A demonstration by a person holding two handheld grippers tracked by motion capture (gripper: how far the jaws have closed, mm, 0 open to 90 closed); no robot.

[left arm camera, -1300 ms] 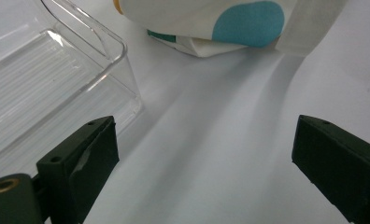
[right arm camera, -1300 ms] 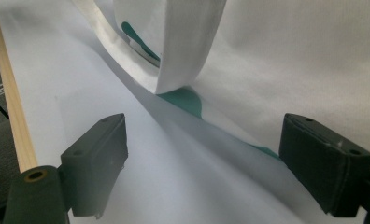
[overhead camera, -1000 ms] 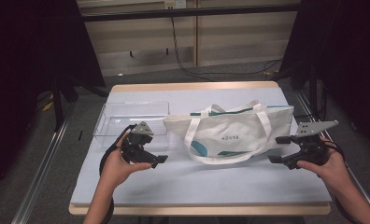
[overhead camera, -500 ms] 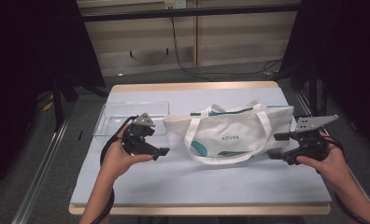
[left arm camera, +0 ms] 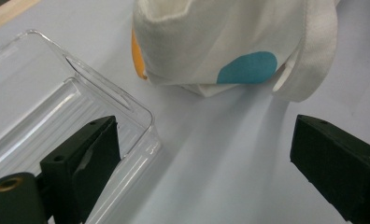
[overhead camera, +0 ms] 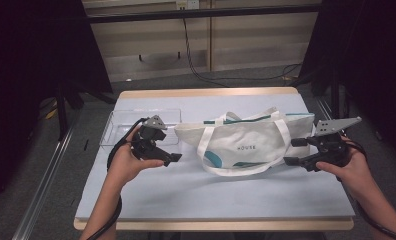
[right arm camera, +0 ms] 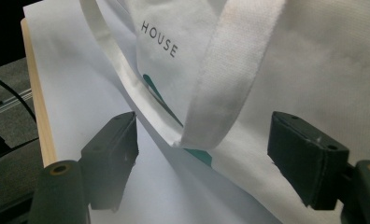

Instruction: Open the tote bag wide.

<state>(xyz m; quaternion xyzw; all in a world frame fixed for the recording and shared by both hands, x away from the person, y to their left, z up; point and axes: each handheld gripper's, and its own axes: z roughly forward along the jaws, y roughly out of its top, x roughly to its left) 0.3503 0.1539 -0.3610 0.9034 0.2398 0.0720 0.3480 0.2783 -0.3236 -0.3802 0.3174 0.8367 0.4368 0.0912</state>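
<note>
A white tote bag (overhead camera: 241, 142) printed "HOUSE", with teal patches, lies flat in the middle of the table. My left gripper (overhead camera: 170, 147) hovers at the bag's left end with its jaws wide open and nothing between them. In the left gripper view the left gripper (left arm camera: 204, 135) faces the bag's corner (left arm camera: 230, 42). My right gripper (overhead camera: 290, 151) points at the bag's right side. In the right gripper view its jaws (right arm camera: 204, 126) have just been closing a little. They stand open around the bag's handle strap (right arm camera: 230, 79), pads clear of it.
A clear plastic tray (overhead camera: 123, 125) sits on the light blue table (overhead camera: 211, 190) left of the bag, close under my left gripper; its corner (left arm camera: 47, 102) lies by the left jaw. The table's wooden edge (right arm camera: 33, 93) is near. Cables trail on the floor behind.
My left gripper has risen and drawn closer to the bag's left end. The right hand has stayed almost still.
</note>
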